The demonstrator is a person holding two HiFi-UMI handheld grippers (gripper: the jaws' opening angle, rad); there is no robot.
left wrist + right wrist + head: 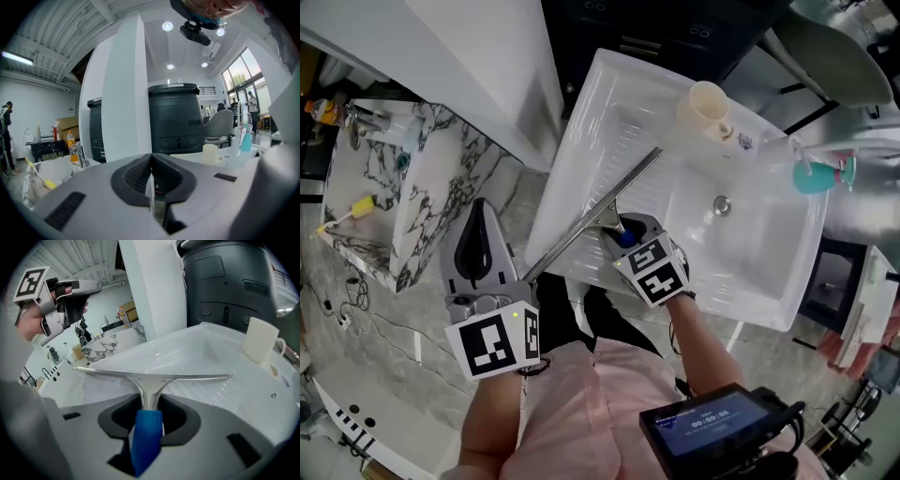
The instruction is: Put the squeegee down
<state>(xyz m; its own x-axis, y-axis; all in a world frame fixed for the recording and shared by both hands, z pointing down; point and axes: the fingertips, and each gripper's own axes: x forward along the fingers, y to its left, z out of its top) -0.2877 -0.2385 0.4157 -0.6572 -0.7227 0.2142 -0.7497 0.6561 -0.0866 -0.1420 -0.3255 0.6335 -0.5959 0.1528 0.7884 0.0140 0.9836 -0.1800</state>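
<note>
The squeegee [600,208] has a long metal blade and a blue handle [146,437]. My right gripper [624,231] is shut on that handle, with the pads against its sides. The blade [154,376] stretches crosswise just above the ribbed drainboard of the white sink [609,103], and its left end passes the sink's front left corner. I cannot tell whether the blade touches the sink. My left gripper [480,211] hovers left of the sink over the floor. In its own view the left gripper [151,161] is shut and empty.
A cream cup [708,108] stands on the sink's far rim, and a teal spray bottle [820,175] stands at the right rim. A white column [487,66] and a marble counter [412,169] stand to the left. A dark bin [229,282] is behind the sink.
</note>
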